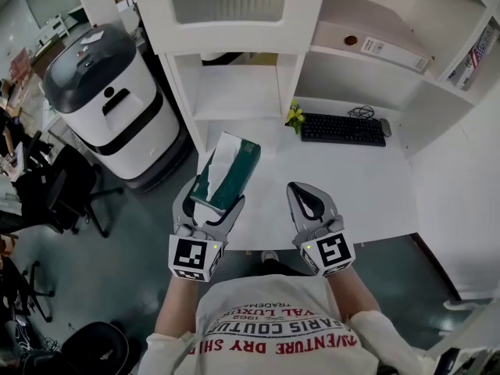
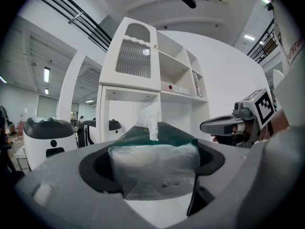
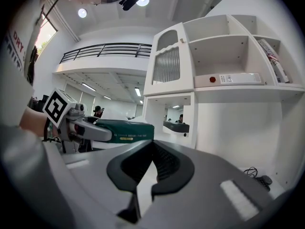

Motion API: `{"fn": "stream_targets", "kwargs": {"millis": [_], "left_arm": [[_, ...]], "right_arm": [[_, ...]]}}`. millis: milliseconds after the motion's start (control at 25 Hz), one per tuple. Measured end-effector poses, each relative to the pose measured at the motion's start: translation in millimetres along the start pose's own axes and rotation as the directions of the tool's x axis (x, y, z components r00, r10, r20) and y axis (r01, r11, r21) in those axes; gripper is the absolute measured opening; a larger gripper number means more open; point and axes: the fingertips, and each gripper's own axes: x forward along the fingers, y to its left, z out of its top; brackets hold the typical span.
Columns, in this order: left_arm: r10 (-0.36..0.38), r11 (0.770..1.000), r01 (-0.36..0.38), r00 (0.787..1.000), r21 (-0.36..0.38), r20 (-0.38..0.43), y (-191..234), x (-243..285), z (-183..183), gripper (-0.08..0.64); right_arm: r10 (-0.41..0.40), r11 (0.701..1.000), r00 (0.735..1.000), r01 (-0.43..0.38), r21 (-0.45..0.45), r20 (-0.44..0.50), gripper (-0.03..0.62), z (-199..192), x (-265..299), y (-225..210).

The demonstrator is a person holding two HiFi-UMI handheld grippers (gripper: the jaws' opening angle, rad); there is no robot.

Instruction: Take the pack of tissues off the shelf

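Over the surface's near left corner, the left gripper [image 1: 212, 203] grips wide across the pack of tissues [image 1: 234, 162] (likely light, soft, slippery film; hold its sides); the right gripper [image 1: 305, 198] is closed and empty.

Red lettering on the person's white T-shirt [image 1: 269, 323], upside down in the head view, read in part "DRY SH", "VENTURE", "ARIS COUTU", "1962" and "TRADEMA", while print on the green tissue pack [image 1: 234, 174] and the shelved binder [image 1: 383, 44] was too small to read.
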Motion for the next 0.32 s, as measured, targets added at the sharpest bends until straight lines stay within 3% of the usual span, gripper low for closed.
{"fn": "stream_targets", "kwargs": {"millis": [320], "left_arm": [[0.007, 1.000, -0.007, 1.000, 0.005, 0.009, -0.5, 0.0, 6.7, 0.431]], "right_arm": [[0.010, 1.000, 1.000, -0.010, -0.010, 0.015, 0.002, 6.0, 2.5, 1.1]]}}
